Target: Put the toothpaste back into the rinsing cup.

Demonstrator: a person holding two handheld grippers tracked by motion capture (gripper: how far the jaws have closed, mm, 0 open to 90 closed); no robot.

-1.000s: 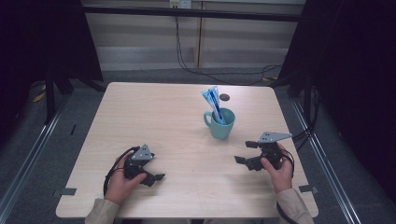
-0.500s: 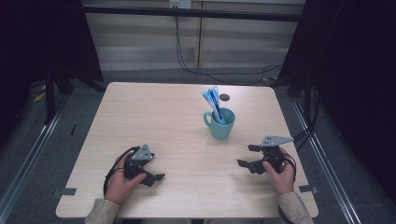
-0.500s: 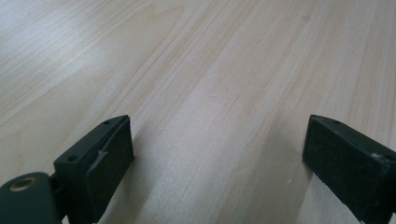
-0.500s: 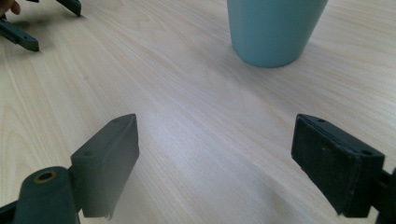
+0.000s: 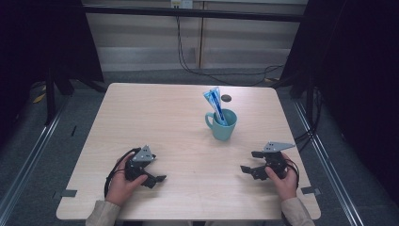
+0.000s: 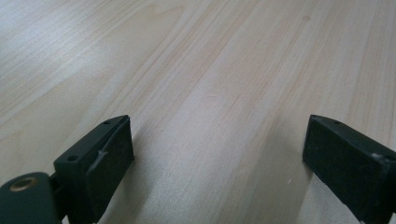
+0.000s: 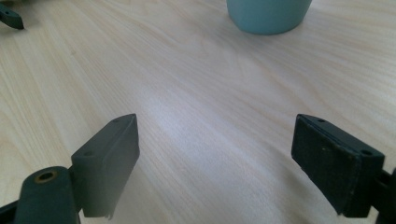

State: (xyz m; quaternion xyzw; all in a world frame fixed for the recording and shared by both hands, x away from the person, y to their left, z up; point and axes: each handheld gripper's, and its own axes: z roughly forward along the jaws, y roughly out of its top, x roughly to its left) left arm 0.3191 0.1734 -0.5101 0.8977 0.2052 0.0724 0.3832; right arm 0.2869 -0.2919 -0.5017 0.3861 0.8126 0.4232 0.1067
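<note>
Mug [image 5: 222,125] with upright tube [image 5: 215,104] lies forward-left of right gripper [image 5: 252,170], nearer than left gripper [image 5: 151,176]; both jaws spread, empty, on bench [image 5: 155,117].

Teal mug [image 5: 222,125], blue-white packet [image 5: 215,102], pale woodgrain table [image 5: 155,117]

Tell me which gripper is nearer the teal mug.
The right gripper: the teal mug stands on its side of the table, farther from the left gripper.
</note>
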